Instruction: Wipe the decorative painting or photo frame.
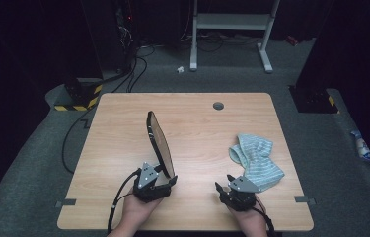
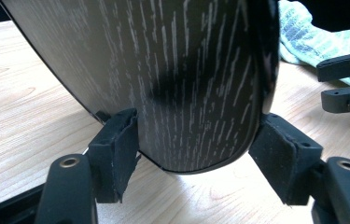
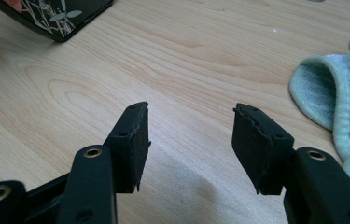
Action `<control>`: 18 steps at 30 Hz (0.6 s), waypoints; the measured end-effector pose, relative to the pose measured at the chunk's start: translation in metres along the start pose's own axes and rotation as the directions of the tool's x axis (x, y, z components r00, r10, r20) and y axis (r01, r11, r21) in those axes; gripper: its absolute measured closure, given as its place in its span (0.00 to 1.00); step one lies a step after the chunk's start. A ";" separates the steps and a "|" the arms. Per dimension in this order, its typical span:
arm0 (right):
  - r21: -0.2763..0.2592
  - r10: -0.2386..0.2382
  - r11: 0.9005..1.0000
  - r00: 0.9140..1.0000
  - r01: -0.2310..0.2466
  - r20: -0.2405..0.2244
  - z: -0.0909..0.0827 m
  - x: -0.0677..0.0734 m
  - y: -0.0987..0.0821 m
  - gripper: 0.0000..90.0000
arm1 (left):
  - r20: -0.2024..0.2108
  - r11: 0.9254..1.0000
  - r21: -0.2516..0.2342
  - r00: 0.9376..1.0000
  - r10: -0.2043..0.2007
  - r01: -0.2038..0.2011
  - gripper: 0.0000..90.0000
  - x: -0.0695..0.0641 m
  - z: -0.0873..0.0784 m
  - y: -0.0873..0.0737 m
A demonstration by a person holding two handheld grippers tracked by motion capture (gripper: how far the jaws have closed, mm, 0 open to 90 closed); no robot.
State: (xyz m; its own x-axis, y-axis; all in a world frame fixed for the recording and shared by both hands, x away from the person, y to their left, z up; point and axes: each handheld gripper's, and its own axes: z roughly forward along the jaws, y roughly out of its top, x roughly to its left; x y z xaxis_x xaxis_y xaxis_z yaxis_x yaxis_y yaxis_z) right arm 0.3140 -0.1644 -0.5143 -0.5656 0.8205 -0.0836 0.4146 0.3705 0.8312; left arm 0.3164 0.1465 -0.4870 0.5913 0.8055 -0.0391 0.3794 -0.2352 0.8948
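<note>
My left tongs (image 1: pixel 166 174) sit at the near end of a dark tray (image 1: pixel 160 143). The tray stands up on its edge on the wooden table (image 1: pixel 123 123), and it leans a bit. Its far end points away from me, toward the middle of the table.

In the left gripper view, the tray (image 2: pixel 177 79) has a dark back with thin pale streaks like wood grain. Its round bottom edge sits between my two pads (image 2: pixel 116 149). The left pad looks like it touches the tray. The right pad sits just beside the tray's rim. I cannot tell if that one presses on it. So the tongs are wide, with the tray in the middle, but I cannot say for sure that I have a real hold.

My right tongs (image 1: pixel 225 183) are near my edge of the table, well apart from the tray. Their jaws stand about half open, and nothing is between them. I see bare table under them in the right gripper view.

A pale green striped cloth (image 1: pixel 256 160) lies crumpled just beside my right tongs, on the right side of the table. The cloth does not touch the tray.
</note>
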 end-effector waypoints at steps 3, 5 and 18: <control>0.001 -0.005 1.000 1.000 0.005 -0.002 0.001 0.002 0.000 0.51 | 0.000 1.000 -0.003 1.000 -0.001 0.001 0.38 -0.001 0.001 0.000; 0.002 -0.003 1.000 1.000 0.003 -0.006 0.001 0.002 0.000 0.51 | -0.006 1.000 -0.003 1.000 -0.001 0.001 0.39 -0.001 0.001 -0.001; -0.012 -0.009 1.000 1.000 0.009 -0.019 0.001 0.003 0.003 0.51 | -0.029 1.000 0.007 0.999 -0.021 0.021 0.41 0.007 -0.010 -0.010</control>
State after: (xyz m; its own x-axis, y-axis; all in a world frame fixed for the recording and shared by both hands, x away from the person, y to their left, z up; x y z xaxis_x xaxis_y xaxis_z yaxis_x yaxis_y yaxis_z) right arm 0.3142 -0.1602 -0.5122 -0.5829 0.8085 -0.0805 0.4009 0.3724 0.8370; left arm 0.3092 0.1603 -0.4917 0.5622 0.8258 -0.0448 0.3966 -0.2218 0.8908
